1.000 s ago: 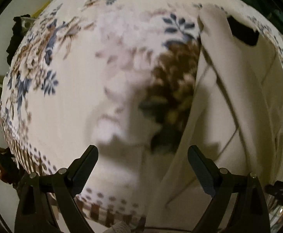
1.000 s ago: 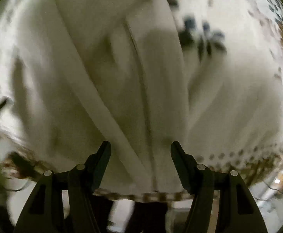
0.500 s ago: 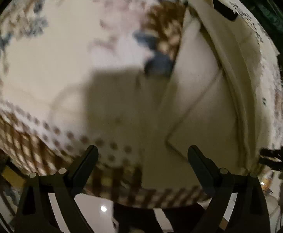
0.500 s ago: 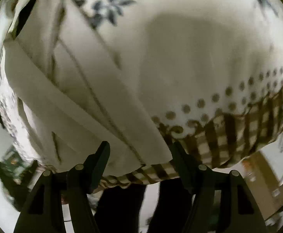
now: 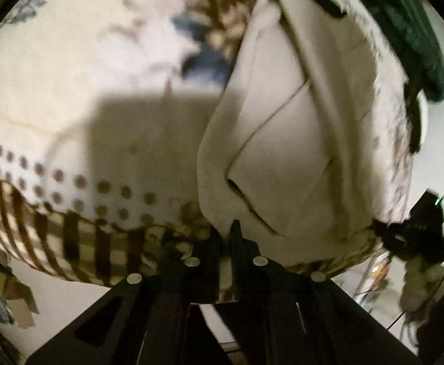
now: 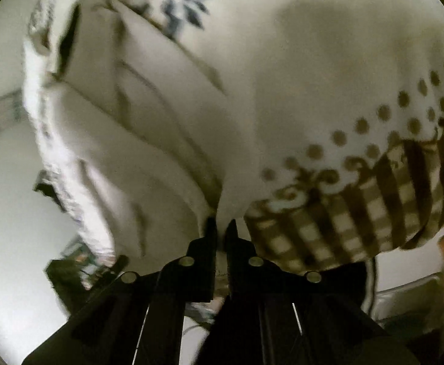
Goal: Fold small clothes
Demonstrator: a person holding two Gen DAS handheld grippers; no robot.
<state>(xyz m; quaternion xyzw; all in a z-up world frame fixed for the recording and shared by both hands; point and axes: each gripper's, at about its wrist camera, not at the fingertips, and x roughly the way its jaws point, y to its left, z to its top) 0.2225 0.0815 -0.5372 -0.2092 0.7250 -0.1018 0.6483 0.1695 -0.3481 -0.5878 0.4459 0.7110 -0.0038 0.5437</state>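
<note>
A cream garment [image 5: 285,140] with seams and a pocket lies on a floral tablecloth [image 5: 100,60] near the table's front edge. My left gripper [image 5: 226,228] is shut on the garment's near left corner. In the right wrist view the same cream garment [image 6: 136,140] stretches up and left. My right gripper [image 6: 220,225] is shut on its near right corner at the table edge. A dark tag or opening [image 5: 325,0] shows at the garment's far end.
The tablecloth's checked brown border [image 6: 374,200] hangs over the front edge, with a dotted band [image 5: 78,182] above it. A dark green cloth [image 5: 416,30] lies at the far right. Dark clutter [image 5: 416,237] sits beyond the table's right side. Pale floor [image 6: 8,213] is below.
Both grippers were open a second ago and have moved toward the table's front edge. Both have now shut on the garment's near corners.
</note>
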